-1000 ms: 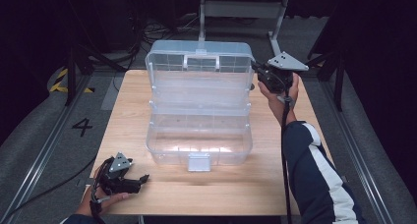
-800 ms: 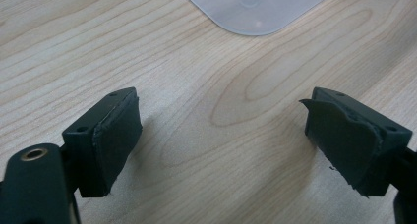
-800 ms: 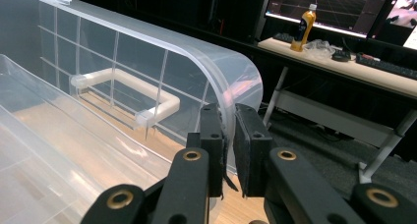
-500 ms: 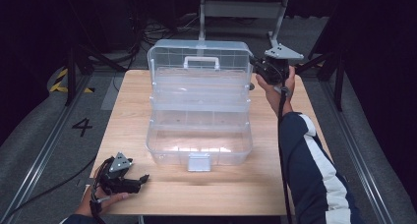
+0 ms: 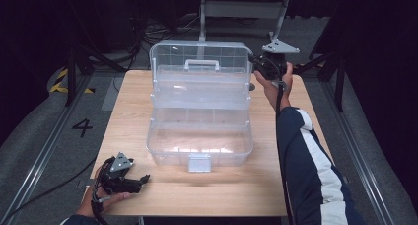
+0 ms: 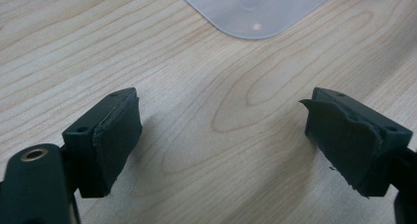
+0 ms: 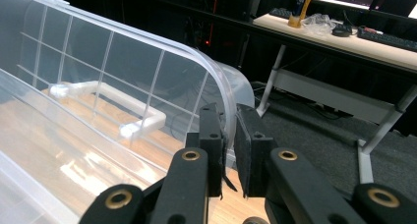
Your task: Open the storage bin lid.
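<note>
Clear plastic box sits mid-worktop, lid swung up and standing near upright along the far side, handle on its outer face, latch tab on the near wall facing the person. Right tongs are pressed together on the lid's right rim near the top corner; the right gripper view shows the curved clear edge pinched between the two pads, tongs coming at it from the right side, roughly level. Left tongs rest on the worktop at the near-left corner, spread wide, nothing between them; just bare wood and one rounded corner of the box ahead, well apart. The relation that counts: the hinge runs left-right along the far edge of the base, so the lid's long axis is across the worktop and its free edge is up top. The grip is out at one end of that axis, not centred, so my read is any swing, down toward the person to close or further back to open, has to follow an arc about that hinge or the lid will twist. Right hand is the one on it; left is far off and nearer the latch tab than the lid.
</note>
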Motion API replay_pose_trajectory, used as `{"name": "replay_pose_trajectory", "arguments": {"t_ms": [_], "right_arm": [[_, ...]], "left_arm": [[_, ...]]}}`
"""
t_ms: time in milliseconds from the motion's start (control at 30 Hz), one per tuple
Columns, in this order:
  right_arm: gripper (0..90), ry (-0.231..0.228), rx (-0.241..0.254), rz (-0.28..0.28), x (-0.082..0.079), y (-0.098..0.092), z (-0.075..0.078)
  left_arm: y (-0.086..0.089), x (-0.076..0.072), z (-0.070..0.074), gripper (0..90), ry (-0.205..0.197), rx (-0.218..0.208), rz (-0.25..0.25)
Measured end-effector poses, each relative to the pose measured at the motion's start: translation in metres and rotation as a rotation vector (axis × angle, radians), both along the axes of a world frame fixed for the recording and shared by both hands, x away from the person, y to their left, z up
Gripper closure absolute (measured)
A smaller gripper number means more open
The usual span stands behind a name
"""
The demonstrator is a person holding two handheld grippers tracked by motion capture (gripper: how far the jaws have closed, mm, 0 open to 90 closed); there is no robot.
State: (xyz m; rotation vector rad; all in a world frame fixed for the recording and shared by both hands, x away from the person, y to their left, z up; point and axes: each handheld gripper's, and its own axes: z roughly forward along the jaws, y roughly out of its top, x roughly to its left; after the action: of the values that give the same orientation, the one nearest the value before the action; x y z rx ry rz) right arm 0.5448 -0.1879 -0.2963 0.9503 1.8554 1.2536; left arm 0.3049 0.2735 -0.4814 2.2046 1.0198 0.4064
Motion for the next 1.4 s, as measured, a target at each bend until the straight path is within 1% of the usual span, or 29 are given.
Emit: {"name": "replay_pose_trajectory", "arguments": {"t_ms": [133,300,333,367,567,633,667,700,733,767,800,833,867,900,933,967,1000,1033,1067,1100,1133,1233,1267,1333,1400], "right_arm": [[82.9,0.006,-0.002,-0.006,0.005,0.001,-0.001],[82.9,0.028,0.022,-0.015,0.015,0.001,-0.006],[82.9,0.028,0.022,-0.015,0.015,0.001,-0.006],[83.0,0.037,0.033,-0.015,0.018,0.001,-0.007],[82.8,0.052,0.026,-0.019,0.025,0.002,-0.009],[82.7,0.059,0.025,-0.021,0.028,0.002,-0.011],[82.7,0.063,0.028,-0.019,0.03,0.002,-0.012],[82.5,0.067,0.028,-0.019,0.032,0.002,-0.012],[82.4,0.071,0.022,-0.02,0.033,0.002,-0.013],[82.3,0.074,0.015,-0.019,0.036,0.002,-0.014],[82.2,0.085,0.015,-0.019,0.039,0.002,-0.015],[82.2,0.085,0.015,-0.019,0.039,0.002,-0.015],[82.1,0.089,0.012,-0.018,0.041,0.002,-0.016],[82.0,0.088,0.011,-0.018,0.042,0.002,-0.017],[82.0,0.087,0.015,-0.017,0.044,0.002,-0.018],[81.9,0.087,0.017,-0.017,0.044,0.002,-0.019],[81.8,0.09,0.021,-0.016,0.046,0.001,-0.021],[81.8,0.092,0.026,-0.016,0.047,0.001,-0.022],[81.8,0.095,0.032,-0.014,0.047,0.0,-0.023],[81.7,0.098,0.036,-0.014,0.048,0.0,-0.023],[81.7,0.097,0.038,-0.014,0.049,0.0,-0.024],[81.7,0.11,0.045,-0.013,0.052,0.0,-0.026],[81.5,0.112,0.043,-0.015,0.053,0.0,-0.026],[81.1,0.12,0.024,-0.02,0.056,0.002,-0.028],[81.1,0.133,0.032,-0.019,0.059,0.001,-0.03]], "left_arm": [[0.0,0.0,0.0,14.2,-0.003,0.002,-0.003],[0.0,0.001,0.0,14.2,-0.004,0.002,-0.005],[0.0,0.0,0.0,14.2,0.006,-0.001,-0.005],[0.0,0.001,0.0,14.2,0.009,-0.001,-0.011],[0.0,0.002,0.001,14.2,0.014,0.004,-0.018],[0.0,0.002,0.0,14.7,0.014,-0.006,-0.019],[-0.001,0.0,0.0,14.9,0.019,-0.012,-0.01],[0.0,0.0,0.0,15.1,0.011,-0.005,-0.015],[0.0,0.0,0.0,15.1,0.009,-0.003,-0.011],[-0.001,-0.002,0.0,15.1,0.018,-0.007,0.0],[-0.001,-0.003,0.0,15.1,0.013,-0.006,-0.002],[-0.001,-0.004,0.0,15.1,0.01,-0.004,0.001],[-0.002,-0.006,0.0,15.1,0.021,-0.009,0.012],[-0.001,-0.007,0.001,15.1,0.007,0.001,-0.002],[-0.001,-0.009,0.001,15.2,0.011,-0.002,-0.001],[-0.001,-0.01,0.001,15.2,0.005,0.002,-0.007],[-0.001,-0.013,0.0,15.3,0.014,-0.008,0.007],[0.0,-0.013,0.001,15.3,0.007,0.0,-0.004],[-0.001,-0.014,0.001,15.3,0.009,-0.003,0.003],[0.0,-0.015,0.001,15.3,0.004,0.003,0.007],[0.0,-0.016,0.0,15.2,0.01,-0.006,0.009],[-0.001,-0.016,0.0,15.0,0.01,-0.006,0.016],[-0.002,-0.017,0.0,14.9,0.016,-0.009,0.025],[-0.002,-0.016,0.0,14.7,0.013,-0.005,0.025],[-0.002,-0.016,0.0,14.7,0.013,-0.006,0.027]]}}
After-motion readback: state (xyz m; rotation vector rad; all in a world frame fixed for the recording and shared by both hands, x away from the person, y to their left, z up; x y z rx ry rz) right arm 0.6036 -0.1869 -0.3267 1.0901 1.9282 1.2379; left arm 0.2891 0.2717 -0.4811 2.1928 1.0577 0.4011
